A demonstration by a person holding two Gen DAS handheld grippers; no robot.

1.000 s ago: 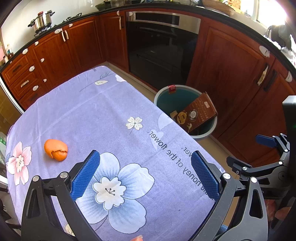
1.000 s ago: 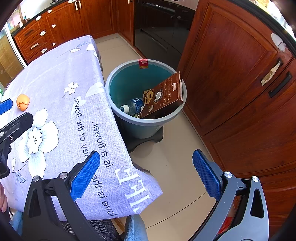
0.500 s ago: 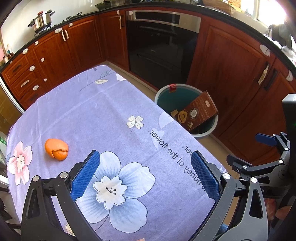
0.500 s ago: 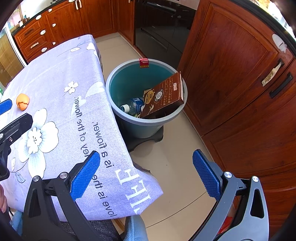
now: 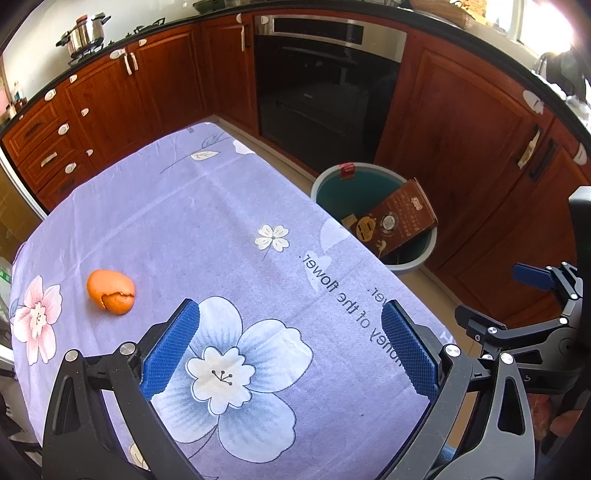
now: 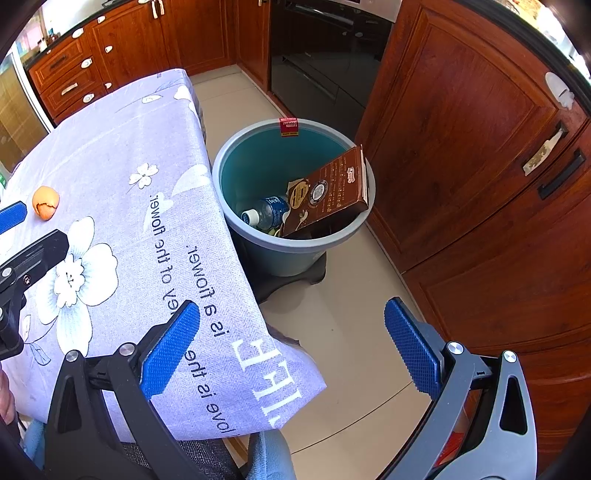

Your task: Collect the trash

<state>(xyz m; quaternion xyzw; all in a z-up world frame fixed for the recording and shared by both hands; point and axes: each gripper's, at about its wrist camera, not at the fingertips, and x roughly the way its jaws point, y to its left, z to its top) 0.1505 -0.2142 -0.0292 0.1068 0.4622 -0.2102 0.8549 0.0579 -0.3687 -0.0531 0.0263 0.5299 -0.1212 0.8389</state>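
An orange peel piece [image 5: 110,291] lies on the purple flowered tablecloth [image 5: 192,221], left of my left gripper [image 5: 290,345], which is open and empty above the cloth. The peel also shows in the right wrist view [image 6: 45,202]. A teal trash bin [image 6: 258,254] stands on the floor beside the table; it holds a brown box [image 6: 328,192] leaning on its rim and a plastic bottle [image 6: 266,212]. The bin also shows in the left wrist view [image 5: 413,260]. My right gripper [image 6: 291,341] is open and empty above the table corner and the floor.
Wooden kitchen cabinets [image 6: 461,147] and a black oven [image 5: 325,103] surround the floor around the bin. The tablecloth corner [image 6: 280,391] hangs over the table edge. A pot [image 5: 83,35] sits on the far counter.
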